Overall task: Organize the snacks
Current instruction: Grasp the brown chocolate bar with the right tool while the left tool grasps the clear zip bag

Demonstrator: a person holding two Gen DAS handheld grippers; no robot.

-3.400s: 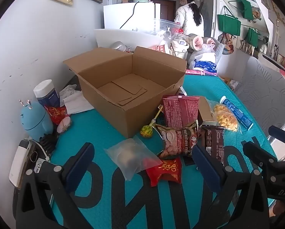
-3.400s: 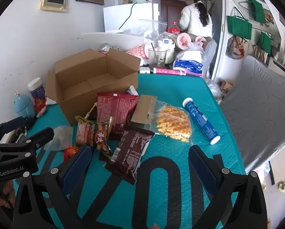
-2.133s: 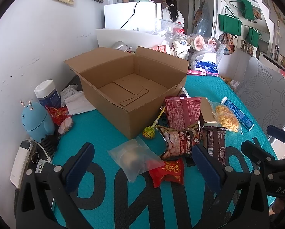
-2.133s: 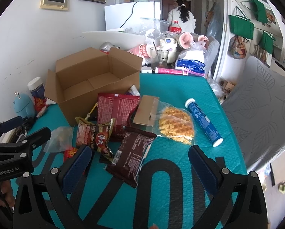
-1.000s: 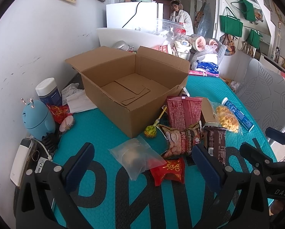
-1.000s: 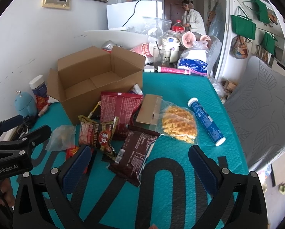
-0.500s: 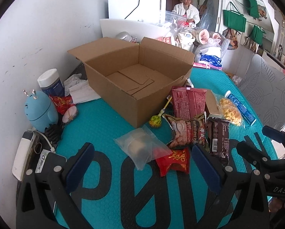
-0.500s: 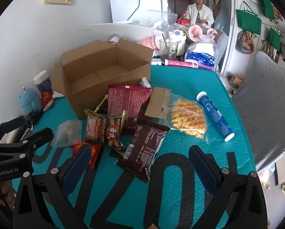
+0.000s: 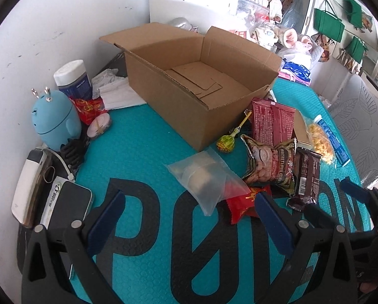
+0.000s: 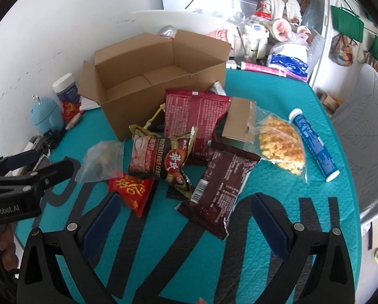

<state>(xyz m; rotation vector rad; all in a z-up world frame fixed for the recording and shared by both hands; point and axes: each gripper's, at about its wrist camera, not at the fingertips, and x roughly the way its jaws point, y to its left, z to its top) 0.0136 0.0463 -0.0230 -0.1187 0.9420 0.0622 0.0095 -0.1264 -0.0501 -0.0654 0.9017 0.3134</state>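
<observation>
While a pile of snacks is lying in front of the open cardboard box (image 9: 201, 93) on the teal mat (image 9: 143, 152), we are holding both tools above the near edge of that mat. Our left gripper (image 9: 189, 217) is hanging with its fingers spread wide and nothing between them; our right gripper (image 10: 183, 215) is doing the same, fingers apart and empty. Nearest the box's front wall, a red packet (image 10: 196, 119) is lying flat, with a lollipop (image 9: 225, 143) resting against the box's corner. Just in front of those, a cereal packet (image 10: 161, 159) is overlapping a dark brown wrapper (image 10: 219, 179). To the left of the box's front corner, a clear zip bag (image 9: 206, 177) is partly covering a small red sachet (image 10: 132, 187). To the right of the box, a bag of yellow puffs (image 10: 281, 144) is sitting just beside a blue tube (image 10: 313, 144). Left of the box, against the wall, a pale blue figurine (image 9: 53, 121) is standing near a white-capped jar (image 9: 72, 79). Behind the box, a person in a white coat (image 10: 282, 2) is standing by the doorway.
</observation>
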